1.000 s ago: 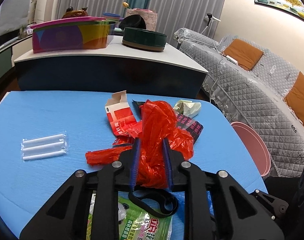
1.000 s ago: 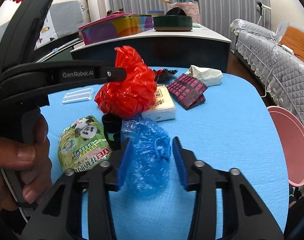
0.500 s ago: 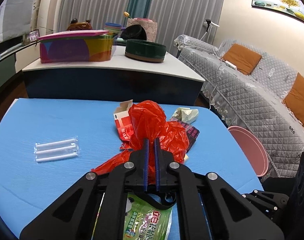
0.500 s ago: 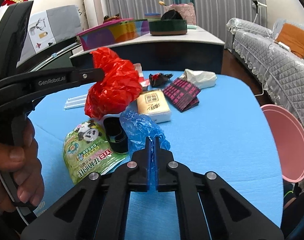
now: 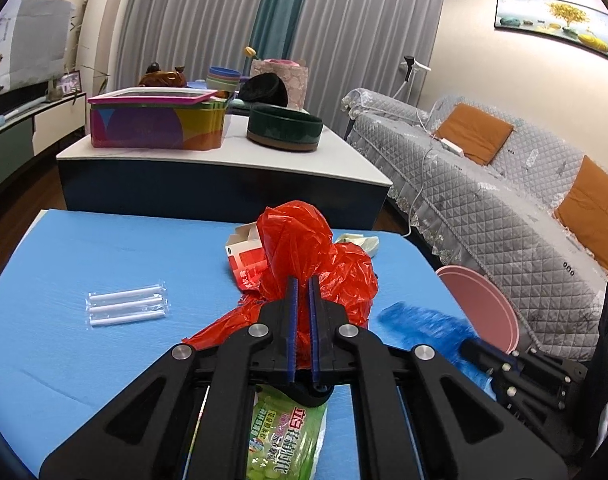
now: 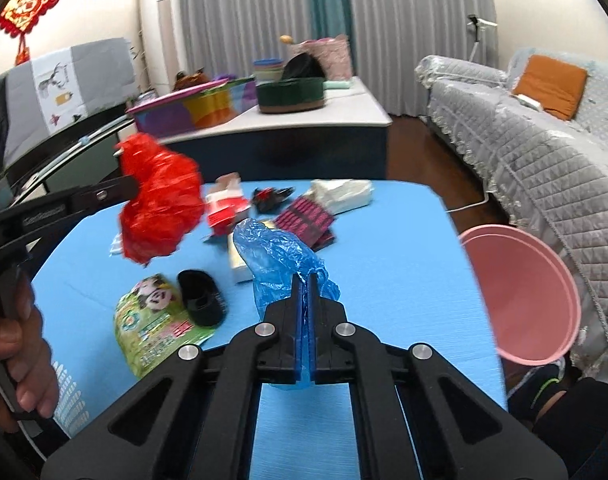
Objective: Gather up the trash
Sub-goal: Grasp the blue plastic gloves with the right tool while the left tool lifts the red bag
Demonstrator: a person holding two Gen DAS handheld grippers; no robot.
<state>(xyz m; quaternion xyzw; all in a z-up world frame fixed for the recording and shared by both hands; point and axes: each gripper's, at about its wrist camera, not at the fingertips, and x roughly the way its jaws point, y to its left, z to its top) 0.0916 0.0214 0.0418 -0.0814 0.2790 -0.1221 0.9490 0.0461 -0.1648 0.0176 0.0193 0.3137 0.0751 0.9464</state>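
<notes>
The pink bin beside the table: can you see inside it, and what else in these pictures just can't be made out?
- Pink bin: its inside is hidden in both views; only the tilted rim and wall show.
- Green snack packet: left wrist view, mostly covered by the left tool.
- Blue plastic bag: blurred in the left wrist view.
- Pale box: right wrist view, label hidden behind the blue bag.

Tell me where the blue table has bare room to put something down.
Bare: the blue table between the maroon packet and pink bin, and left of the straws. Crowded: the middle, around the red box and green wrapper.
</notes>
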